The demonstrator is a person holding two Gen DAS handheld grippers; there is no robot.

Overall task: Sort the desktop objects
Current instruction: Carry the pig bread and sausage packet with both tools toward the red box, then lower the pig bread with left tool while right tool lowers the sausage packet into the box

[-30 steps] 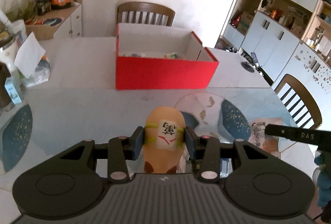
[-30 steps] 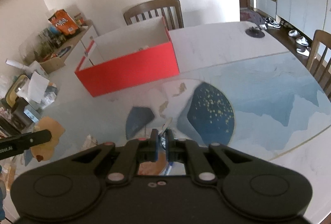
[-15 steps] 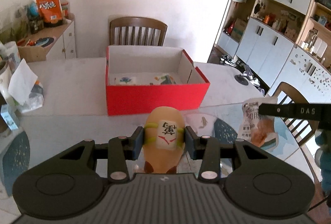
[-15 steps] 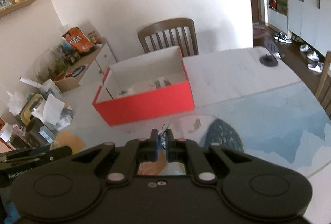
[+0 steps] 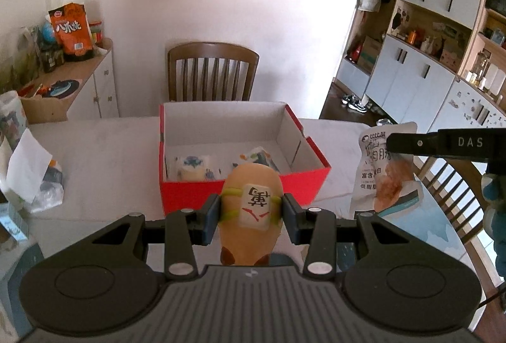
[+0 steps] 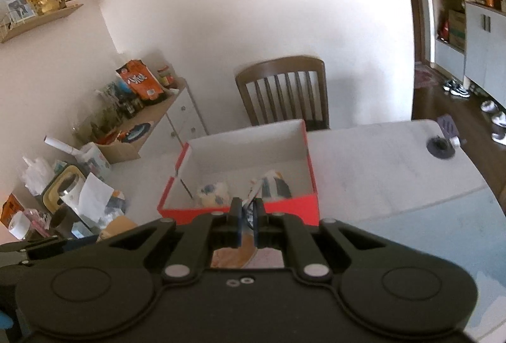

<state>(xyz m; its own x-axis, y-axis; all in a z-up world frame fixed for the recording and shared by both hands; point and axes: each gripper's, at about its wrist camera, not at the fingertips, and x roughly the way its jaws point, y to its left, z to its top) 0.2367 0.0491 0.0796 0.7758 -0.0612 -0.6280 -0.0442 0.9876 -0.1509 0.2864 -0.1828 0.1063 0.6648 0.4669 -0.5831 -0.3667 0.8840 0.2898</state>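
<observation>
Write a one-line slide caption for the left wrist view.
Left gripper clamps a tan plush toy before the open red box; right gripper dangles a snack packet.

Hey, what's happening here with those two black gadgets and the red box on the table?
A person is tidying the table with a handheld claw in each hand. The left claw grips a tan, rounded soft toy with a mahjong-tile patch. The right claw is shut on the top edge of a white printed snack packet, which hangs in the air. Both are held up near the open red cardboard box, which already holds two small printed packs. Neither item is in the box yet.
</observation>
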